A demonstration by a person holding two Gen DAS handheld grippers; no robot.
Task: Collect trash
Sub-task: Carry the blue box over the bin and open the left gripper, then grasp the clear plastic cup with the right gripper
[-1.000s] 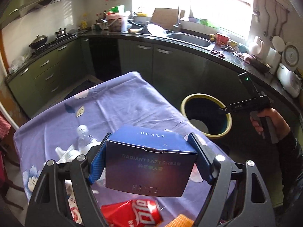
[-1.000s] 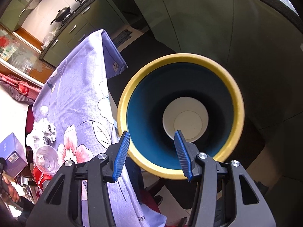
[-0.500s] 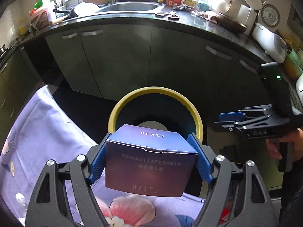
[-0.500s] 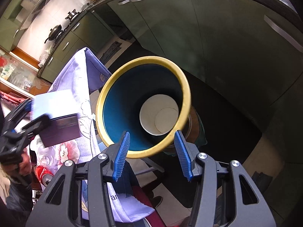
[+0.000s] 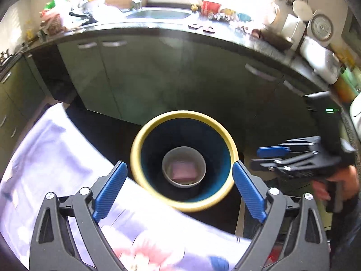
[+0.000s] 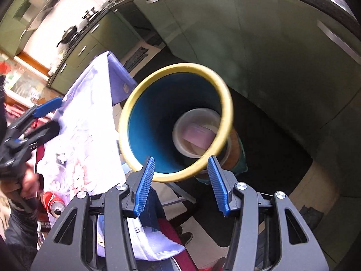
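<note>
Lying at the bottom of the bin point(image 5: 183, 155), a pale box point(image 5: 183, 171) rests flat on the white floor of the blue-walled, yellow-rimmed container; its printing is too blurred to read in either view. The bin stands just beside the edge of the desk point(image 5: 56, 158), which is draped in a lilac floral cloth. Above the bin's mouth the left tool point(image 5: 179, 187) hangs pointing down, its blue pads spreading apart with nothing between them. To the right of the bin the right tool point(image 5: 270, 158) is held by a hand point(image 5: 334, 187), its jaws partly parted and empty; a small green light glows on its body. In the right wrist view a red drinks can point(image 6: 54, 203) lies on the desk on the side away from the bin, its white lettering unreadable. Behind the bin run dark green cabinets point(image 5: 158, 79) under a cluttered worktop point(image 5: 259, 43) with a sink point(image 5: 158, 14).
</note>
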